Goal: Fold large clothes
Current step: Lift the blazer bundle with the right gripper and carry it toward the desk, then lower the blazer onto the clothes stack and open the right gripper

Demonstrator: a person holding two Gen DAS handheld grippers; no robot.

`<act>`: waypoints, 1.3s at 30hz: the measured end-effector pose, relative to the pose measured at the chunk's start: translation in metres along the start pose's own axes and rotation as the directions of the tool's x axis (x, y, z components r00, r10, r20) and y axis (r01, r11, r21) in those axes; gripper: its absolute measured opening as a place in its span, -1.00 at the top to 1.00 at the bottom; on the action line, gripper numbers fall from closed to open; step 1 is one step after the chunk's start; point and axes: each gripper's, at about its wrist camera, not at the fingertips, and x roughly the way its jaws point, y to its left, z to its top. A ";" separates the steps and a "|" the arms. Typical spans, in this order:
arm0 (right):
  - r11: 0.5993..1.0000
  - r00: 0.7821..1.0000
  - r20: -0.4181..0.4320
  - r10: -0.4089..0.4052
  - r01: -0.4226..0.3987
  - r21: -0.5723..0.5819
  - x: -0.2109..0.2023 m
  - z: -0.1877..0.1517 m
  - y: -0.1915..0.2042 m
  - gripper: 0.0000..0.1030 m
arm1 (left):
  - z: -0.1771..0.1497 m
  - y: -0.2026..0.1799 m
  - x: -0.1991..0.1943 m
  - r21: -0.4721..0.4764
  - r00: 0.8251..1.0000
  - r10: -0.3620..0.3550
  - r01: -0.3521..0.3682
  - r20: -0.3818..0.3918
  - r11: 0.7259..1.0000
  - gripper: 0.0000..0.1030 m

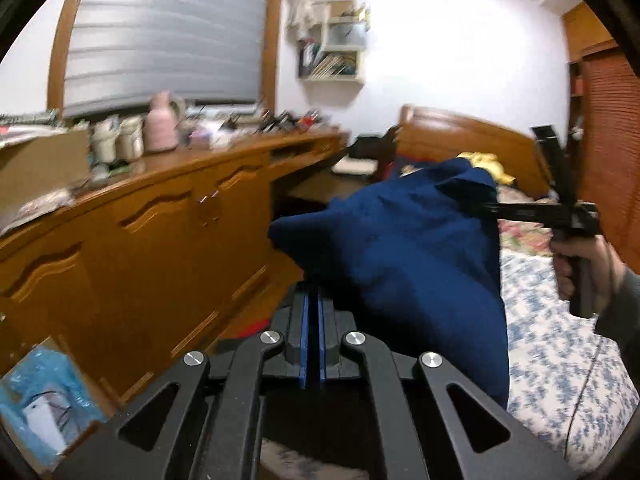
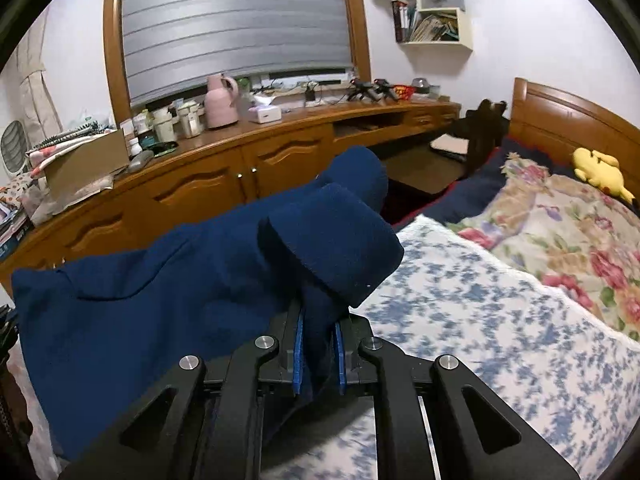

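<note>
The wide bed with its blue-and-white flowered cover (image 2: pixel 480 320) fills the right half of the room, and the long curved wooden cabinet (image 1: pixel 160 216) runs close along its left side, cluttered on top with a pink ribbed jug (image 2: pixel 219 100) and jars. Between the two there looks to be only a narrow strip of floor. A rose-patterned quilt (image 2: pixel 560 240) and a yellow plush toy (image 2: pixel 600 172) lie up near the wooden headboard (image 2: pixel 568 120).

The large dark navy fleece garment (image 2: pixel 160 300) is up off the bed, hanging in the air between both tools. The left gripper (image 1: pixel 313 304) has its blue pads pressed nearly together on a thin edge of the cloth. The right gripper (image 2: pixel 318 344) pinches a thicker bunch, with a rolled cuff or hem flopping over its tip.

I'd judge this as the lift-and-spread step, before any fold is made. The next move calls for drawing the two held edges apart until the cloth hangs flat, then lowering it onto the open stretch of flowered cover, staying clear of the cabinet edge and of the quilt.
</note>
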 end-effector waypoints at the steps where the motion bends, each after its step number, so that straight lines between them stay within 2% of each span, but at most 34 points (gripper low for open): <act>1: 1.000 0.999 -0.048 0.000 0.000 -0.001 0.012 -0.002 0.007 0.62 | 0.000 0.005 0.008 -0.008 1.000 0.012 -0.013 -0.027 1.000 0.92; 3: 1.000 0.988 -0.156 0.007 -0.010 -0.021 0.035 -0.012 0.012 0.54 | -0.008 0.018 0.018 -0.019 0.995 0.058 -0.060 -0.079 0.998 0.92; 4: 0.999 0.984 -0.179 -0.011 0.003 -0.048 0.040 -0.020 0.017 0.44 | -0.011 0.022 0.018 -0.021 0.996 0.064 -0.065 -0.069 0.998 0.91; 6: 0.993 0.985 -0.161 -0.059 0.041 -0.109 0.039 -0.032 0.025 0.18 | -0.018 0.026 0.009 -0.028 0.997 0.048 -0.050 -0.057 0.998 0.83; 7: 0.991 0.985 -0.163 -0.061 0.040 -0.127 0.037 -0.036 0.028 0.12 | -0.020 0.027 0.006 -0.029 0.998 0.042 -0.044 -0.052 0.999 0.67; 10: 0.989 0.985 -0.166 -0.039 0.015 -0.147 0.029 -0.044 0.039 0.10 | -0.025 0.028 -0.006 -0.027 0.999 0.042 -0.043 -0.028 0.999 0.42; 13: 0.985 0.987 -0.151 0.052 -0.075 -0.153 0.021 -0.043 0.048 0.10 | -0.026 0.029 -0.013 -0.041 1.000 -0.004 0.003 -0.021 0.999 0.27; 15: 0.981 0.984 -0.145 0.102 -0.124 -0.152 0.020 -0.043 0.052 0.10 | -0.028 0.026 -0.017 -0.036 1.000 -0.023 0.022 -0.022 0.999 0.07; 17: 0.976 0.977 -0.152 0.149 -0.170 -0.137 0.024 -0.052 0.048 0.10 | -0.031 0.021 -0.022 -0.031 0.999 -0.032 0.032 -0.016 0.999 -0.27; 20: 0.967 0.966 -0.176 0.188 -0.214 -0.142 0.036 -0.067 0.058 0.10 | -0.035 0.013 -0.029 -0.024 0.999 -0.034 0.034 -0.014 0.999 -0.50; 23: 0.969 0.958 -0.207 0.197 -0.223 -0.111 0.066 -0.087 0.047 0.10 | -0.039 0.008 -0.034 -0.025 0.999 -0.044 0.044 -0.021 0.999 -0.55; 25: 0.969 0.958 -0.183 0.220 -0.236 -0.072 0.070 -0.093 0.037 0.10 | -0.041 0.005 -0.035 -0.022 0.999 -0.040 0.040 -0.028 0.999 -0.57; 27: 0.975 0.966 -0.155 0.205 -0.216 -0.054 0.063 -0.091 0.027 0.09 | -0.044 0.000 -0.037 -0.020 0.999 -0.042 0.041 -0.033 0.999 -0.58; 30: 0.984 0.975 -0.153 0.163 -0.171 -0.042 0.037 -0.100 0.023 0.09 | -0.048 -0.012 -0.037 -0.006 0.997 -0.063 0.063 -0.049 0.998 -0.59; 33: 0.995 0.991 -0.099 0.088 -0.093 -0.047 0.009 -0.104 0.013 0.09 | -0.050 -0.027 -0.038 0.011 0.996 -0.083 0.083 -0.046 0.996 -0.60; 39: 1.000 0.999 -0.046 0.008 -0.009 -0.021 -0.051 -0.119 -0.010 0.09 | -0.053 -0.070 -0.043 0.051 0.989 -0.139 0.142 -0.046 0.989 -0.60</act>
